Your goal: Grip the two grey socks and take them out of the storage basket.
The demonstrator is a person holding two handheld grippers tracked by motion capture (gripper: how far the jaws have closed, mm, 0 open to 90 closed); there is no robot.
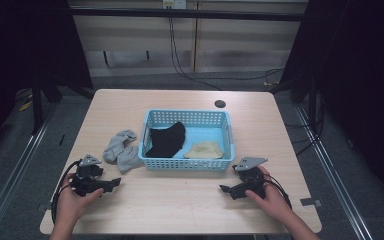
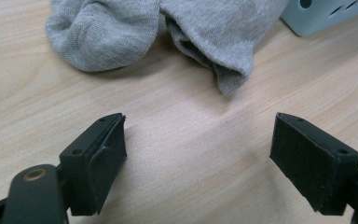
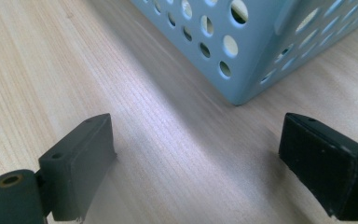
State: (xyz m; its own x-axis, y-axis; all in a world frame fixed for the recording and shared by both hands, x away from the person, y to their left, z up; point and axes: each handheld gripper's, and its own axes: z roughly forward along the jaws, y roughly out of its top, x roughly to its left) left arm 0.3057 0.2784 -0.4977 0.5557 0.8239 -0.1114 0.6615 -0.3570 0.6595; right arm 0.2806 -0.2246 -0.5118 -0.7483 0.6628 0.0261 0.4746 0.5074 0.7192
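Two grey socks (image 1: 121, 150) lie crumpled on the wooden table (image 1: 180, 200), just left of a light blue perforated basket (image 1: 186, 162). In the basket lie a black sock (image 1: 167, 140) and a beige sock (image 1: 203, 150). My left gripper (image 1: 114, 184) rests low at the front left, pointing right, its jaws open with nothing between them. In the left gripper view the grey socks (image 2: 168, 32) lie just beyond the open left gripper (image 2: 198, 121). My right gripper (image 1: 225, 189) sits at the front right, open and empty. In the right gripper view the basket corner (image 3: 261, 46) stands beyond the right gripper (image 3: 196, 135).
A dark round hole (image 1: 220, 104) marks the table's far side behind the basket. Bare wood spans the front between both hands. Cables trail from each gripper toward the table's front edge. A basket corner (image 2: 326, 16) shows at the upper right of the left gripper view.
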